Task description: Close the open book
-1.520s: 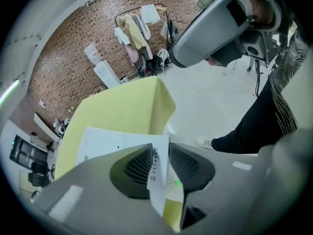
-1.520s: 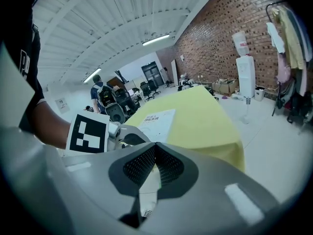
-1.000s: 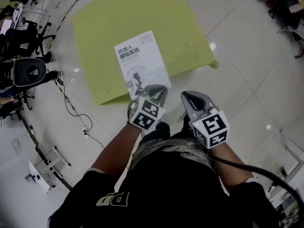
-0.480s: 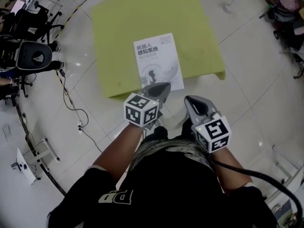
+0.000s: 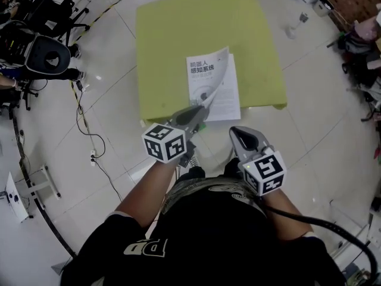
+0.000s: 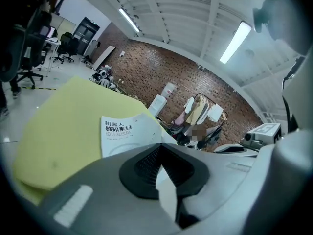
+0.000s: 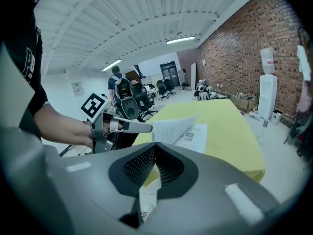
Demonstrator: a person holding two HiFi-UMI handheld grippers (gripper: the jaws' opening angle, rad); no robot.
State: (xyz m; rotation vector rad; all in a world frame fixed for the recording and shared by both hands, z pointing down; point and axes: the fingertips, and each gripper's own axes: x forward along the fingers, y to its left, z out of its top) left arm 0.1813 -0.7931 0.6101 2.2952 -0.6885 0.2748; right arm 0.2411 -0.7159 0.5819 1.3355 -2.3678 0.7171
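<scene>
The left gripper [image 5: 203, 109] hides the near corner of the book [image 5: 209, 79].

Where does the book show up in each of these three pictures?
Head view: book at centre, near the front edge of the table.
Left gripper view: book left of centre.
Right gripper view: book at centre, cover lifted.
Shared landmark: the yellow table under it.

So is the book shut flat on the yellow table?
No, the left gripper pinches the front cover and holds it lifted off the pages.
</scene>
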